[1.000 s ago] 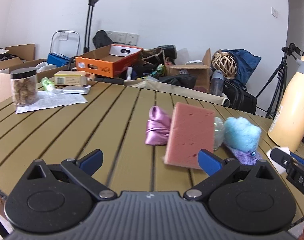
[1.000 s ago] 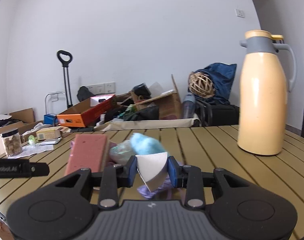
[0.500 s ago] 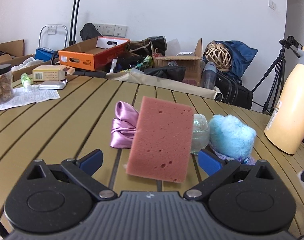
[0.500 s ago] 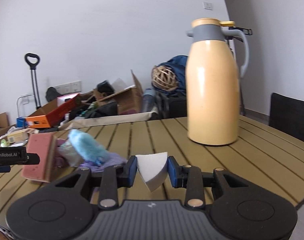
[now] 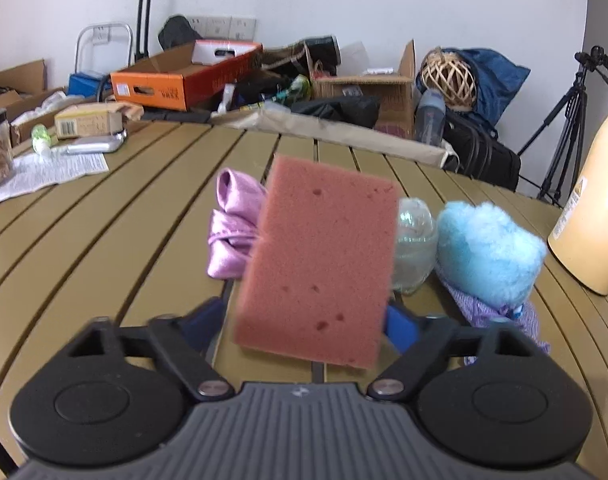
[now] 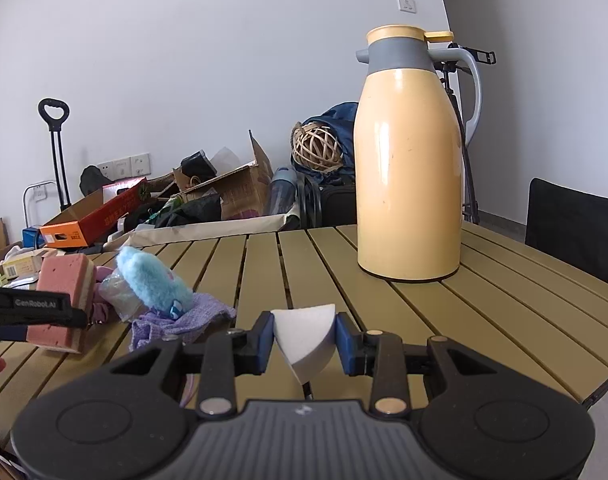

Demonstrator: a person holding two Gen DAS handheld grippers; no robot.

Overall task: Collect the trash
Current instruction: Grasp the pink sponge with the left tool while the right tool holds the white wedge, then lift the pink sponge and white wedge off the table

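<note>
The left gripper (image 5: 304, 324) has just been closing its jaws, and the pink sponge (image 5: 318, 258) stands on its edge between them, a blue pad close on each side (I cannot tell if they press it yet). The sponge sits on the slatted table (image 5: 103, 240), right in front of a shiny purple cloth (image 5: 231, 224), with a clear crumpled plastic thing (image 5: 416, 256) and a blue fluffy ball (image 5: 490, 252) beside it. The right gripper (image 6: 304, 344) is narrow and pinches a white wedge-shaped piece (image 6: 304, 340). A tall yellow jug (image 6: 410, 160) stands further back on the table.
</note>
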